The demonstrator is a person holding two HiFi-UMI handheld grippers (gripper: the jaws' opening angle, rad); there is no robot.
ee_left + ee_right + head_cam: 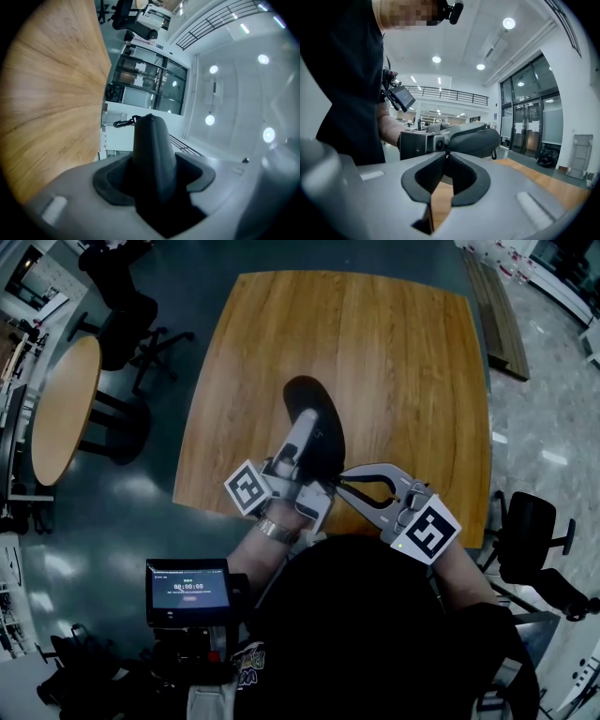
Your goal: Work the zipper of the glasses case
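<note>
The dark glasses case [305, 395] is held up over the wooden table [375, 352], near its front edge. My left gripper [305, 437] is shut on it across its width. In the left gripper view the case [150, 154] stands out between the pads, with a small black clip [123, 123] at its far end. My right gripper [342, 480] comes in from the right at the case's near end. In the right gripper view its jaws [446, 157] are shut, tips against the case [473, 140], with a small glint of the zipper pull pinched there.
A round wooden table [61, 409] and a black office chair [127, 315] stand to the left. Another black chair [534, 540] is close on the right. A small screen [187, 589] hangs at the person's chest. A long bench [497, 315] lies beyond the table's far right.
</note>
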